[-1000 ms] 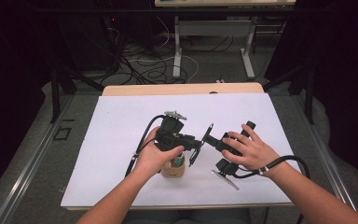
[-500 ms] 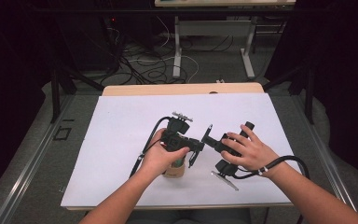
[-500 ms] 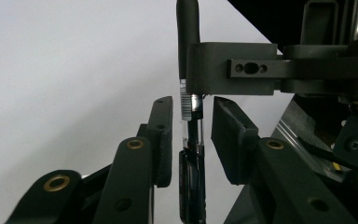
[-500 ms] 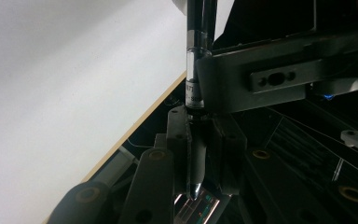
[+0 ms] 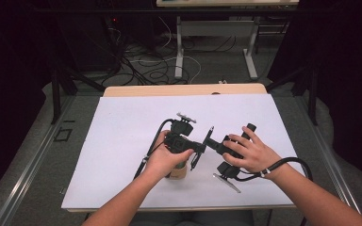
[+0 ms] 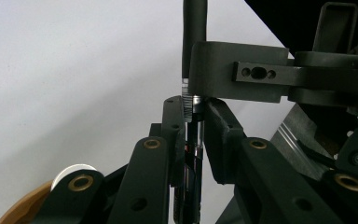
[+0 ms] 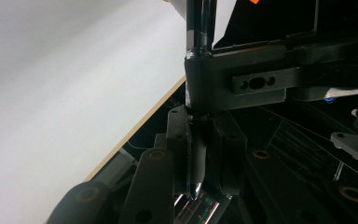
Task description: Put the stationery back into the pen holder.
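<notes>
Pen at frame centre | we are gripping it with left gripper, jaws just closing, and right gripper | white sheet lying bare toward upper-left edge.

A slim black pen with a clear section and silver band is held above the white sheet, just beside the tan cup, clamped by both grippers' jaws
</notes>
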`<act>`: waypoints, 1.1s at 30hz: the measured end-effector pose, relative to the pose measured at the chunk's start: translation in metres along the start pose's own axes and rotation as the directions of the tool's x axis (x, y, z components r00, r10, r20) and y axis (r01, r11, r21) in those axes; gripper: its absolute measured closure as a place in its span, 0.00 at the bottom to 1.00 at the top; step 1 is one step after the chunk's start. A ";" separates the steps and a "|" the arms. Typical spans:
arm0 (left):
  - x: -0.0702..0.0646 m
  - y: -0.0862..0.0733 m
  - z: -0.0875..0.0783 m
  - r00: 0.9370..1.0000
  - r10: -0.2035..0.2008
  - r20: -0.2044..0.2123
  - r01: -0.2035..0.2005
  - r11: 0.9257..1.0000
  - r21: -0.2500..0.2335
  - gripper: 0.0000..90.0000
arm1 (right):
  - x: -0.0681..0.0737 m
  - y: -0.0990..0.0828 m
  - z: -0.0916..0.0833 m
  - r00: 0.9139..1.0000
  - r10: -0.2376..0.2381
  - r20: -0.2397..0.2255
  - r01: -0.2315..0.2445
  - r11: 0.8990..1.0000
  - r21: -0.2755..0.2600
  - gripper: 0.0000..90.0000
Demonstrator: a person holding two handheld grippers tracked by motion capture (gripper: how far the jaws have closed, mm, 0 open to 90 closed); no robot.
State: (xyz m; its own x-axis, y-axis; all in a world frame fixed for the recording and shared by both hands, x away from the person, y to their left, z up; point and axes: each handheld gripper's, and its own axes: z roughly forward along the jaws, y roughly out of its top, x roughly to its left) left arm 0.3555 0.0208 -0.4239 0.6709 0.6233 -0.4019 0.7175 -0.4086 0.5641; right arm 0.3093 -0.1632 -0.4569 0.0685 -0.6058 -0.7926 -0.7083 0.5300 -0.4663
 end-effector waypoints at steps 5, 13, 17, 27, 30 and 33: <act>0.000 0.000 0.001 1.000 -0.002 -0.008 0.002 1.000 -0.002 0.88 | 0.000 0.000 0.001 1.000 0.009 -0.011 -0.009 1.000 0.000 0.88; 0.007 -0.001 -0.002 0.999 -0.031 -0.031 0.030 0.999 -0.035 0.88 | 0.001 -0.002 0.002 0.998 0.049 -0.025 -0.049 0.999 0.006 0.78; 0.011 -0.001 -0.006 0.998 -0.042 -0.041 0.039 0.997 -0.066 0.88 | 0.003 -0.005 0.003 0.995 0.091 -0.042 -0.091 0.996 0.002 0.75; 0.019 -0.006 -0.018 0.997 -0.049 -0.061 0.037 0.981 -0.192 0.88 | 0.005 -0.015 0.008 0.965 0.245 -0.095 -0.242 0.969 0.042 0.66; 0.022 -0.009 -0.021 0.998 -0.034 -0.060 0.020 0.974 -0.228 0.88 | 0.007 -0.017 0.011 0.937 0.323 -0.133 -0.317 0.946 0.068 0.63; 0.024 -0.013 -0.024 0.998 -0.029 -0.057 0.014 0.966 -0.258 0.88 | 0.009 -0.019 0.012 0.882 0.452 -0.137 -0.445 0.892 0.075 0.60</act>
State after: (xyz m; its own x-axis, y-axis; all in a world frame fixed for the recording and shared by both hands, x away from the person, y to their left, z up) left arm 0.3581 0.0567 -0.4236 0.6376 0.6721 -0.3765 0.6541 -0.2142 0.7255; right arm 0.3321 -0.1721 -0.4598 -0.3560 -0.3763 -0.8554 -0.6100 0.7870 -0.0924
